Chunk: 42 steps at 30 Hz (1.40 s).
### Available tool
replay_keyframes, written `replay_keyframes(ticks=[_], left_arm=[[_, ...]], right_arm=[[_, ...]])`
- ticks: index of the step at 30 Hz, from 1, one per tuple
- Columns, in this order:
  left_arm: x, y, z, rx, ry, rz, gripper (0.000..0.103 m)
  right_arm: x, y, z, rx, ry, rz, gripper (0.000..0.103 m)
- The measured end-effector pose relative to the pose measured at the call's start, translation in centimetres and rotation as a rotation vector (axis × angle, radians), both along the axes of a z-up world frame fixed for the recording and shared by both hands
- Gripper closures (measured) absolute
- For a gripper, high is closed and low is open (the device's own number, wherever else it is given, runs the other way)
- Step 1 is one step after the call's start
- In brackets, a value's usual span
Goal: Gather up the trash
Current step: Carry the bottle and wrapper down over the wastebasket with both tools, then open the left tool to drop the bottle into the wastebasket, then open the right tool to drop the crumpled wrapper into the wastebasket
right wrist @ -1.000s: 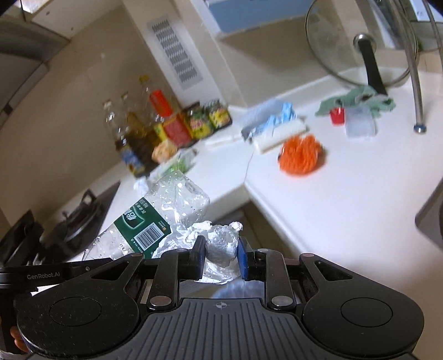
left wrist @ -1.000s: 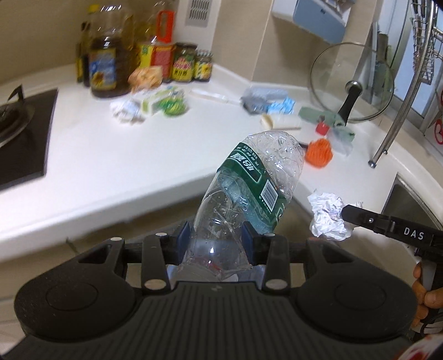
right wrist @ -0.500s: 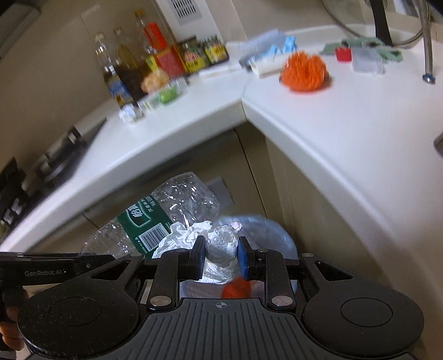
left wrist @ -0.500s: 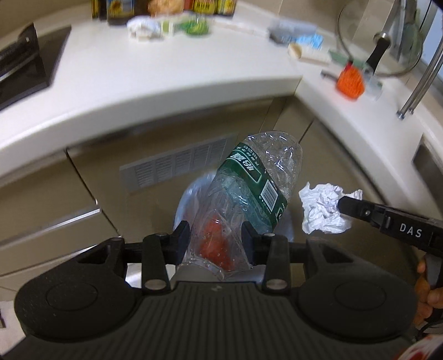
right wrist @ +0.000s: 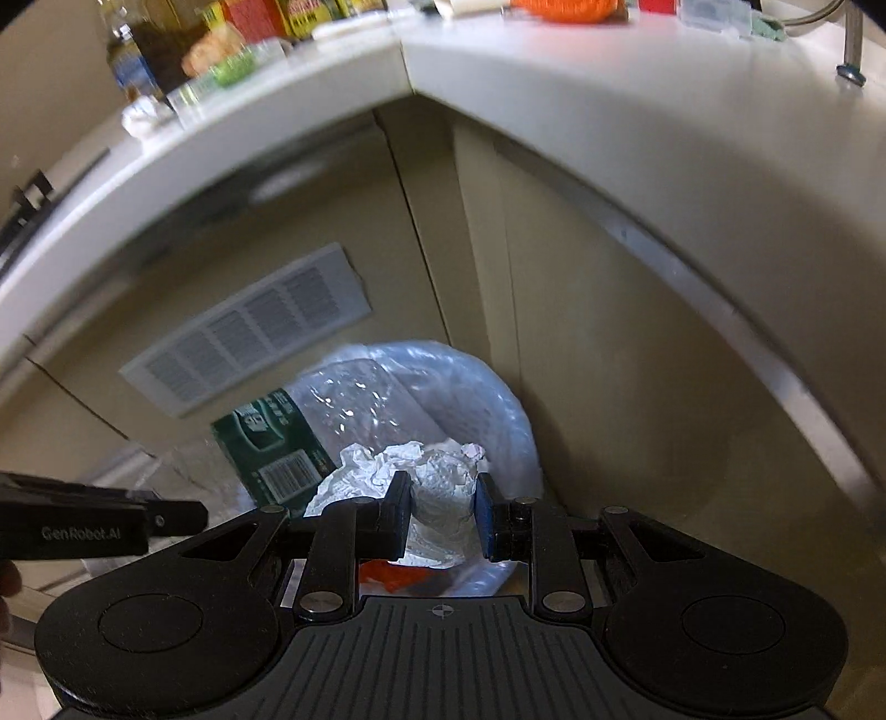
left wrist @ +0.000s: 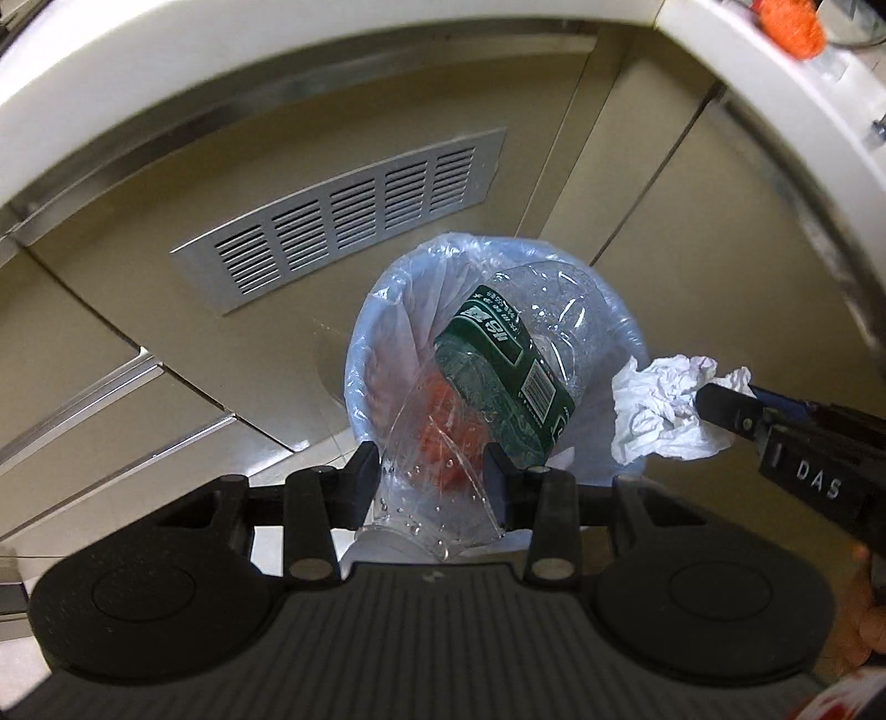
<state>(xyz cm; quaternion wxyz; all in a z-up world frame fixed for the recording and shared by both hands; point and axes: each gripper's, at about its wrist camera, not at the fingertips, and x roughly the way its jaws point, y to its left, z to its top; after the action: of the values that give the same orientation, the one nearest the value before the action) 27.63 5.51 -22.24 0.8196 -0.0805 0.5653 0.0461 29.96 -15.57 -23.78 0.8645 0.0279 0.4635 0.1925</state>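
A white L-shaped kitchen surface (right wrist: 581, 94) wraps around the corner above my jaws, its rounded edge overhanging beige cabinet fronts. On it, toward the left arm of the corner, stand oil bottles (right wrist: 130, 55) and labelled jars (right wrist: 299, 14), with a green-wrapped packet (right wrist: 235, 69) and a crumpled white paper (right wrist: 141, 119) lying near the edge. An orange scrubber (right wrist: 562, 8) rests at the far side, and a metal rack leg (right wrist: 850, 52) stands at the right. Below, on the floor, a bin lined with a pale blue bag (left wrist: 376, 332) sits tucked into the cabinet corner, just beside a silver vent grille (left wrist: 343, 216).
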Motion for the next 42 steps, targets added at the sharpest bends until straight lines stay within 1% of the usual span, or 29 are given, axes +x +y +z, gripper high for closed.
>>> replay_keyframes(ticks=[6,10,12,14,15,17,21,25,29,31,32,33,34,35,37,42], left_arm=[[2.1,-0.4,-2.2,0.025,0.05,-0.01,0.066],[3.3,-0.7,-3.4,0.03,0.062,-0.032,0.066],[3.7,-0.7,-4.1,0.018,0.047,-0.042,0.061],[4.1,-0.8,-4.6,0.013,0.038,-0.047,0.04],[4.2,-0.8,-4.8,0.011,0.039,-0.051,0.038],[4.2,-0.7,-4.7,0.013,0.026,-0.061,0.038],[3.9,-0.7,-4.1,0.046,0.014,-0.084,0.04],[3.5,-0.2,-3.5,0.04,0.017,-0.087,0.045],[3.1,0.3,-3.1,0.039,0.01,-0.085,0.045],[2.9,0.7,-2.9,0.029,0.012,-0.076,0.045],[2.8,0.8,-2.8,0.026,0.01,-0.074,0.045],[2.7,0.9,-2.8,0.028,0.01,-0.073,0.045],[2.6,1.0,-2.7,0.029,0.01,-0.073,0.045],[2.5,1.1,-2.7,0.026,0.011,-0.072,0.045],[2.3,1.3,-2.6,0.016,0.011,-0.068,0.045],[1.9,1.5,-2.4,0.002,0.011,-0.075,0.045]], right_arm=[[1.5,0.1,-1.8,-0.011,0.022,-0.027,0.078],[2.4,0.2,-2.5,-0.009,0.033,-0.044,0.078],[2.4,0.2,-2.7,-0.007,0.036,-0.05,0.078],[2.5,0.2,-2.9,-0.007,0.042,-0.051,0.078],[2.5,0.3,-3.0,-0.007,0.045,-0.05,0.078],[2.5,0.3,-3.1,-0.004,0.051,-0.046,0.078],[2.7,0.8,-3.3,0.001,0.069,-0.027,0.078],[2.5,1.6,-3.3,-0.003,0.087,0.006,0.078],[2.3,2.7,-3.4,-0.024,0.107,0.058,0.078],[2.3,3.3,-3.9,-0.05,0.137,0.11,0.078],[2.3,3.6,-4.2,-0.064,0.152,0.123,0.076],[2.2,3.9,-4.5,-0.068,0.162,0.131,0.064],[2.2,4.0,-4.7,-0.063,0.16,0.136,0.057],[2.1,4.0,-4.8,-0.055,0.145,0.133,0.046],[1.9,3.9,-4.9,-0.046,0.129,0.126,0.044],[1.9,3.5,-5.1,-0.059,0.151,0.11,0.044]])
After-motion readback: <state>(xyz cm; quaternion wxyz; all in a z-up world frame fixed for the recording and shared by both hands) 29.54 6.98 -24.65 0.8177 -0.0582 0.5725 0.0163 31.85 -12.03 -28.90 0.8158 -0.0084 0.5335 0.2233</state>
